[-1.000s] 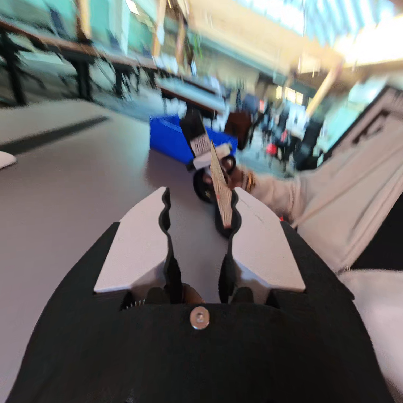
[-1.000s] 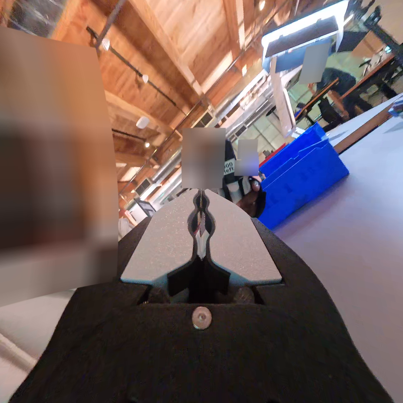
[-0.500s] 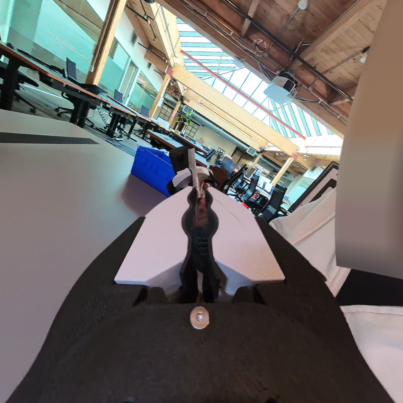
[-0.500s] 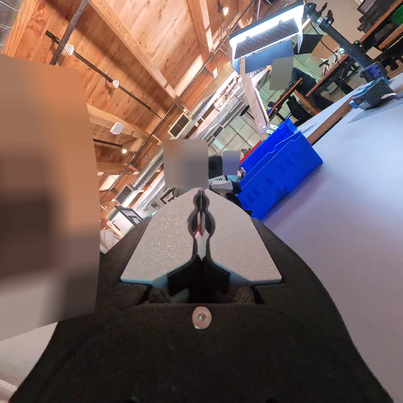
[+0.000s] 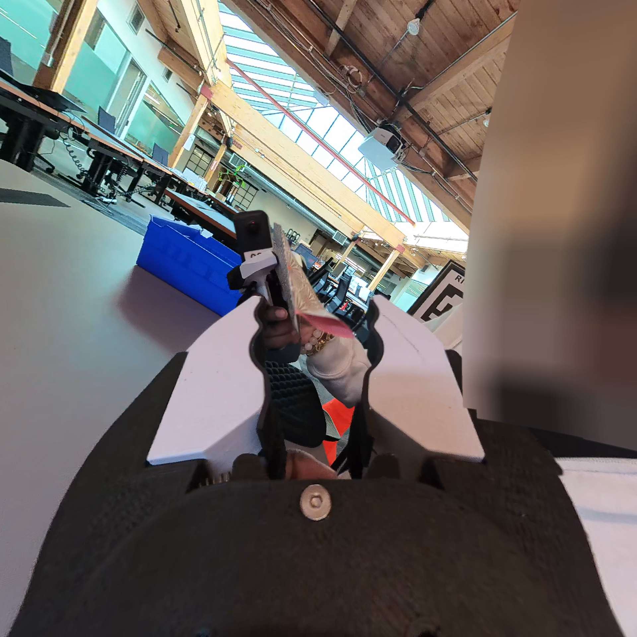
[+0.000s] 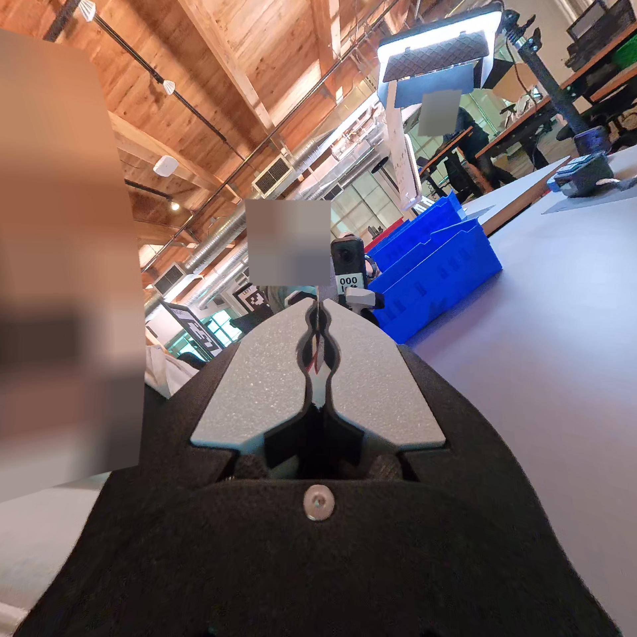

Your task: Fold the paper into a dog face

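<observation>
The folded patterned paper (image 5: 293,275) stands on edge in the air above the grey table (image 5: 69,310), with a pink flap (image 5: 325,322) hanging open at its lower end. My right gripper (image 6: 319,303) is shut on the paper, which shows edge-on between its fingers (image 6: 319,348). In the left wrist view the right gripper (image 5: 262,269) holds the paper just beyond my fingertips. My left gripper (image 5: 315,306) is open and empty, its jaws either side of the paper's lower end without touching it. The left gripper also shows farther off in the right wrist view (image 6: 358,296).
A blue bin (image 5: 186,258) stands on the table behind the paper and also shows in the right wrist view (image 6: 431,275). A dark device (image 6: 582,175) sits on the table at the far right. A white sleeve (image 5: 341,365) is below the paper.
My left gripper, shut on the paper half a second ago, has opened and let go. The right gripper has stayed shut on the paper. The pink flap now hangs open.
</observation>
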A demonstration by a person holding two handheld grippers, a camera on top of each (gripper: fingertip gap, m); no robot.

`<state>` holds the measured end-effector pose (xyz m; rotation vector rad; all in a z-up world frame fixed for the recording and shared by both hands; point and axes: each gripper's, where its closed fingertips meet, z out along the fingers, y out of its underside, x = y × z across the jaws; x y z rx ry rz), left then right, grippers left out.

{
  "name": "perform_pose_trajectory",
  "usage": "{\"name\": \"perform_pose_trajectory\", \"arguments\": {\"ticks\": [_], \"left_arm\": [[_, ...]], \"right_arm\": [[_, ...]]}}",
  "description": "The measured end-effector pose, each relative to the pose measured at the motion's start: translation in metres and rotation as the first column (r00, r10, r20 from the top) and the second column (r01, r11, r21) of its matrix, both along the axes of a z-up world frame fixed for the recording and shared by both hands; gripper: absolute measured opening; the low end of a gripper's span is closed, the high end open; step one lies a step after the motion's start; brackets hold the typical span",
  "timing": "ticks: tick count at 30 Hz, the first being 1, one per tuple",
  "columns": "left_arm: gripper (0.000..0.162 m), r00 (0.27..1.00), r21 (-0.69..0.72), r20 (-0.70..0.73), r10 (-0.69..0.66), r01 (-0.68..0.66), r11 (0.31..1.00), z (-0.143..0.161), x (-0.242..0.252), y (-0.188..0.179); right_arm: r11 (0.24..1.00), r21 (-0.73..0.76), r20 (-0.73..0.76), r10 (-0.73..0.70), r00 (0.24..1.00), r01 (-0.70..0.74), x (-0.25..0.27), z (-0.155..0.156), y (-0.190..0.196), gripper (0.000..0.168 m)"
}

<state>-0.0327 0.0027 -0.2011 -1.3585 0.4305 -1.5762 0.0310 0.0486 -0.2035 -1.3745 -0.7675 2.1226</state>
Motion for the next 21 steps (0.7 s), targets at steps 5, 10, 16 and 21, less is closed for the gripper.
{"name": "perform_pose_trajectory", "arguments": {"ticks": [5, 10, 16, 21], "left_arm": [[0.044, 0.998, -0.037, 0.068, -0.003, 0.005, 0.999, 0.005, -0.007, 0.003], [0.024, 1.0, -0.067, 0.002, 0.004, -0.004, 0.998, -0.008, -0.001, 0.004], [0.005, 0.998, 0.01, -0.062, 0.025, -0.025, 1.0, -0.009, 0.007, 0.002], [0.0, 0.996, 0.042, -0.07, 0.063, -0.06, 0.997, -0.006, 0.005, 0.004]], "right_arm": [[0.994, 0.103, 0.007, -0.029, 1.0, 0.028, 0.001, 0.006, -0.001, 0.0], [0.988, 0.15, 0.008, -0.032, 0.999, 0.03, 0.001, 0.013, -0.004, 0.0], [0.995, 0.101, 0.005, -0.02, 1.0, 0.019, -0.001, 0.012, -0.003, 0.0], [0.999, 0.048, 0.009, -0.024, 1.0, 0.024, -0.003, 0.007, 0.002, 0.0]]}}
